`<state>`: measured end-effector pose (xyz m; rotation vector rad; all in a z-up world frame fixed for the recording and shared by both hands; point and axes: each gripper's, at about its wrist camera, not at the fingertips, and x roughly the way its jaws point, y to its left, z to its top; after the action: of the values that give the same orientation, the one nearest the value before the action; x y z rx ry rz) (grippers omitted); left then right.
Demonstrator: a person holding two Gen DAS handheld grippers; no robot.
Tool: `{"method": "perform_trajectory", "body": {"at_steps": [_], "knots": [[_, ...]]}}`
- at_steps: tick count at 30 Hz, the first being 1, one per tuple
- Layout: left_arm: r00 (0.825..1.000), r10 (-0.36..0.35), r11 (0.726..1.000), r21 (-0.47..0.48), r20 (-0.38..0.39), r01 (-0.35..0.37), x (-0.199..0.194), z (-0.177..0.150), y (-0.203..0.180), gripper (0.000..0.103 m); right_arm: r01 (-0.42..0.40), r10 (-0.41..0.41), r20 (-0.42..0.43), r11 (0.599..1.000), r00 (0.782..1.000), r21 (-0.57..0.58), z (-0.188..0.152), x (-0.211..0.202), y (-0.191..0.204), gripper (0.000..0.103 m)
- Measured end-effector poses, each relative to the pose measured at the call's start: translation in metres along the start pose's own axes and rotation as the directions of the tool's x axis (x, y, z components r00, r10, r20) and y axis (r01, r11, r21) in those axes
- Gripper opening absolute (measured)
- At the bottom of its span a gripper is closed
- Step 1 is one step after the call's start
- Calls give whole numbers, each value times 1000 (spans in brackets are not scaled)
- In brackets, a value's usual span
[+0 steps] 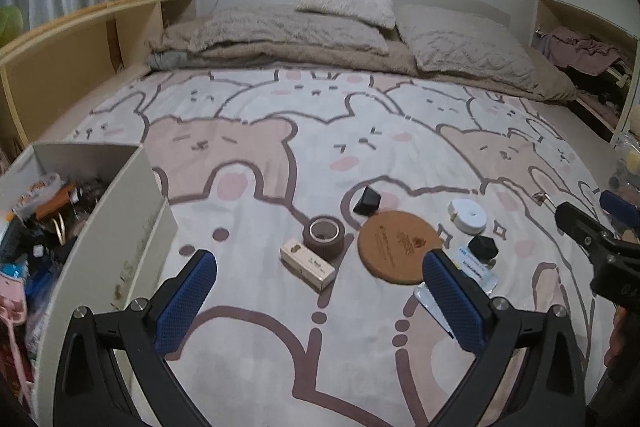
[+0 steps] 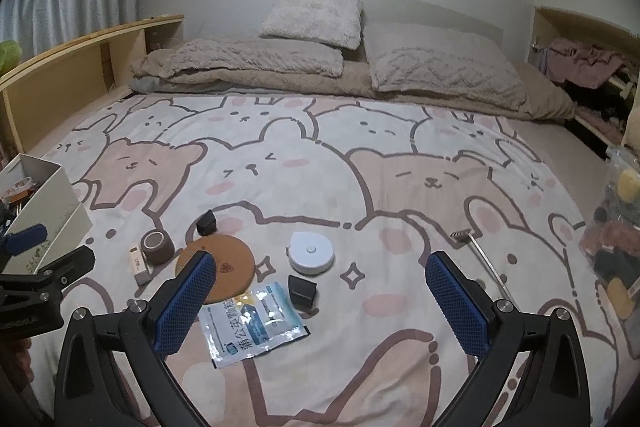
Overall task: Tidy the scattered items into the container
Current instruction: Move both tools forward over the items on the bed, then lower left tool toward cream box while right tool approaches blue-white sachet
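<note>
Both hand-held grippers, left (image 1: 320,291) and right (image 2: 320,291), gape wide, empty.

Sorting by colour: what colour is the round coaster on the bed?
Tan cork brown, with a small dark printed mark; the coaster shows best in the left wrist view.

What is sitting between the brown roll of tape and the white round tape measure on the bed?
The round cork coaster lies between the tape roll and the white tape measure, with a small black block just behind it. The right wrist view shows this best.

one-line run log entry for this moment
left gripper: open | right gripper: open | cork coaster, tape roll: on bed | container: left
</note>
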<state>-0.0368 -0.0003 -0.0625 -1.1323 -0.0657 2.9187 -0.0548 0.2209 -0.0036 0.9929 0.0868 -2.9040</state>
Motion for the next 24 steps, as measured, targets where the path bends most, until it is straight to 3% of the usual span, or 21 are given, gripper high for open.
{"method": "perform_trajectory", "body": {"at_steps": [13, 24], "knots": [[999, 16, 1000, -5, -35, -16, 28, -12, 5, 103, 7, -4, -76, 999, 997, 38, -14, 32, -18, 103], [997, -5, 997, -74, -71, 0, 48, -18, 21, 103, -89, 87, -154, 996, 984, -9, -28, 58, -6, 103]]}}
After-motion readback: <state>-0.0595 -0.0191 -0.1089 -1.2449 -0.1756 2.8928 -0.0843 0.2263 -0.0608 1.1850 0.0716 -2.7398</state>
